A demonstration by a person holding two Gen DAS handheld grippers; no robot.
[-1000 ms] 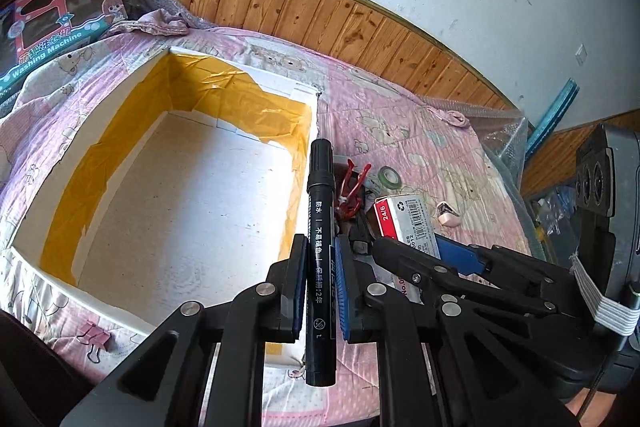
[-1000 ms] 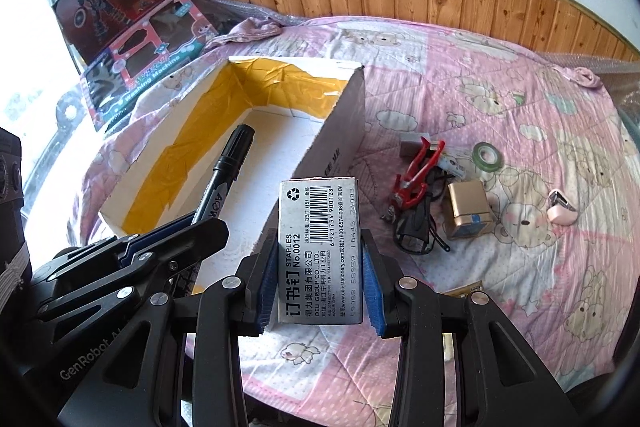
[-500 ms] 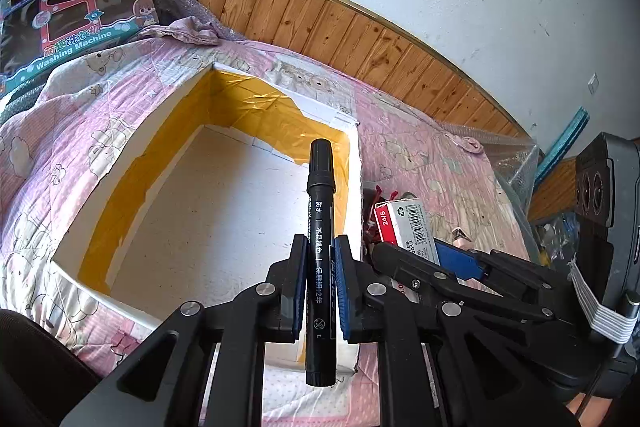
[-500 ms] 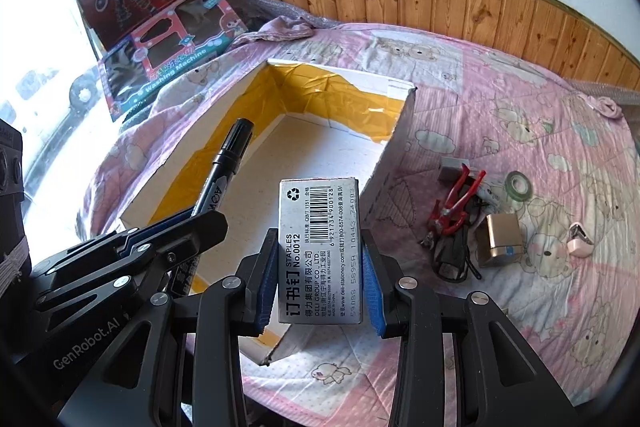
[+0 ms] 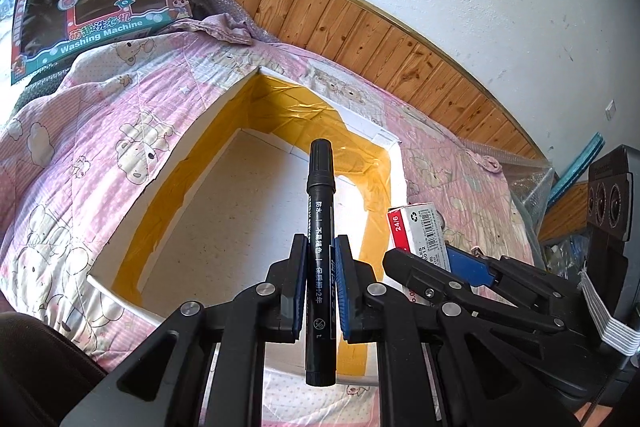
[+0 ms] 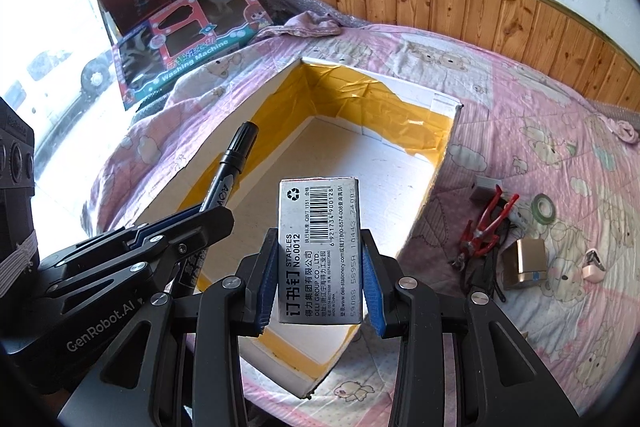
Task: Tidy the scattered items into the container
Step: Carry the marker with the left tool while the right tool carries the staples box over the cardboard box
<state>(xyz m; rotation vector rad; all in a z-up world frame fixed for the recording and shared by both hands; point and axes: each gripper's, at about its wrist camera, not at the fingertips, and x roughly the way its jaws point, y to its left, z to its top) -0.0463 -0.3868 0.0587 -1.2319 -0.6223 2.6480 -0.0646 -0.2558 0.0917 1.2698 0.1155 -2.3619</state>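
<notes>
My left gripper (image 5: 320, 247) is shut on a black marker (image 5: 320, 211) that points forward over the open white box (image 5: 176, 167) lined with yellow tape. My right gripper (image 6: 320, 259) is shut on a grey staples box (image 6: 320, 239), held above the near part of the same white box (image 6: 440, 163). The staples box (image 5: 416, 227) and the right gripper show at the right of the left wrist view. The marker (image 6: 236, 163) and the left gripper show at the left of the right wrist view. The box's floor is bare.
On the pink quilt (image 6: 560, 155) right of the box lie red pliers (image 6: 484, 227), a green tape roll (image 6: 543, 206), a gold box (image 6: 528, 261), a small grey block (image 6: 484, 185) and a pink clip (image 6: 592, 263). Toy boxes (image 6: 184, 39) lean behind the quilt.
Both grippers have moved left and further over the white box, each still holding its item. The loose items have slid toward the right of the right wrist view.
</notes>
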